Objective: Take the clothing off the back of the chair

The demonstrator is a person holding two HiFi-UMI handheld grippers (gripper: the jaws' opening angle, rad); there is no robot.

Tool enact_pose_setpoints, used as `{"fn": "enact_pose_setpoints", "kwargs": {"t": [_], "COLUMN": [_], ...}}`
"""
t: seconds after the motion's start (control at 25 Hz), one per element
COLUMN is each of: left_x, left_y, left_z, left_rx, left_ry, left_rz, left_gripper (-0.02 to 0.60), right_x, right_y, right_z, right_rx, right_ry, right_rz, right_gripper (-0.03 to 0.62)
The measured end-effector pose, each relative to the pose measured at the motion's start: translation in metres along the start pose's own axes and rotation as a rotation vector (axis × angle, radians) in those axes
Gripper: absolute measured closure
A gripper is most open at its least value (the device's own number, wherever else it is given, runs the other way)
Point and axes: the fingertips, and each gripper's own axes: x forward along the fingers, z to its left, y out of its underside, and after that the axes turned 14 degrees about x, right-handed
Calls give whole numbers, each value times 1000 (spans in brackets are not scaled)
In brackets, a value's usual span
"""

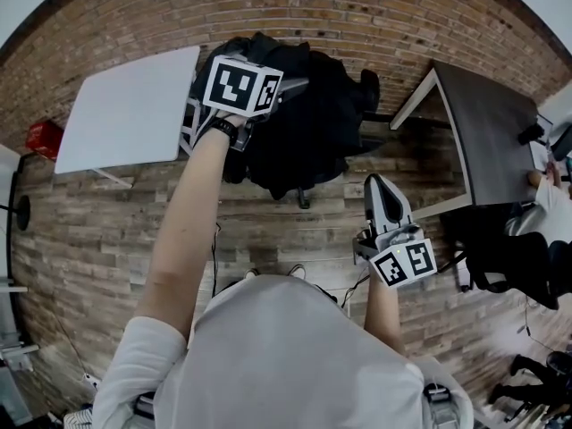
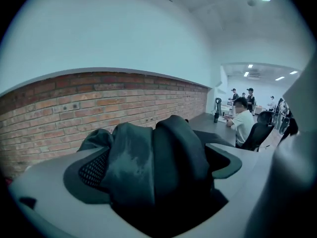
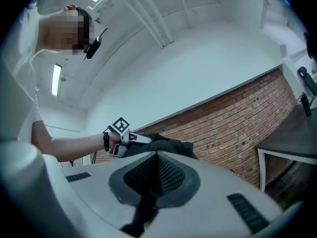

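Note:
A black garment (image 1: 299, 123) lies draped over the back of a dark office chair (image 1: 368, 92) by the brick wall. My left gripper (image 1: 257, 119) reaches out to the garment's left side. In the left gripper view its jaws stand wide open, and a bunched fold of the dark garment (image 2: 158, 157) rises between its pads (image 2: 91, 175). My right gripper (image 1: 377, 186) hangs back, nearer my body and apart from the chair, with its pads (image 3: 171, 175) closed together on nothing. The right gripper view shows the left gripper (image 3: 131, 140) at the garment (image 3: 171, 145).
A white table (image 1: 134, 105) stands left of the chair and a dark table (image 1: 492, 123) to its right. A person (image 1: 547, 206) sits at the far right near another black chair (image 1: 509, 253). A red box (image 1: 40, 138) lies on the floor at the left.

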Motion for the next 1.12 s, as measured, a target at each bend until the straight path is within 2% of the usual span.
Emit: {"fn": "enact_pose_setpoints", "kwargs": {"t": [0.24,0.32,0.44,0.52,0.68,0.8,1.0,1.12], "left_x": [2,2,-3,-3,-2,-6,-14,-17], "left_y": [4,6,9,10,11,9,3,2], "left_z": [6,10,19,19,11,11,15,16], "left_rx": [-2,0,1,8,39,53,61,39], "left_ry": [41,34,14,32,84,72,-5,5], "left_rz": [59,70,91,118,158,134,22,-11], "left_gripper": [8,29,245,277,392,425,430,434], "right_x": [-16,-17,-19,-23,-32,-39,-54,-59], "right_y": [-9,-6,-5,-6,-9,-11,-15,-19], "right_z": [-16,-16,-10,-9,-9,-6,-4,-3], "right_rx": [7,15,17,15,11,3,-12,-23], "right_ry": [29,30,17,13,24,31,48,57], "right_rz": [-31,-33,-33,-34,-50,-54,-55,-58], "right_gripper": [576,576,576,576,576,576,576,576]}}
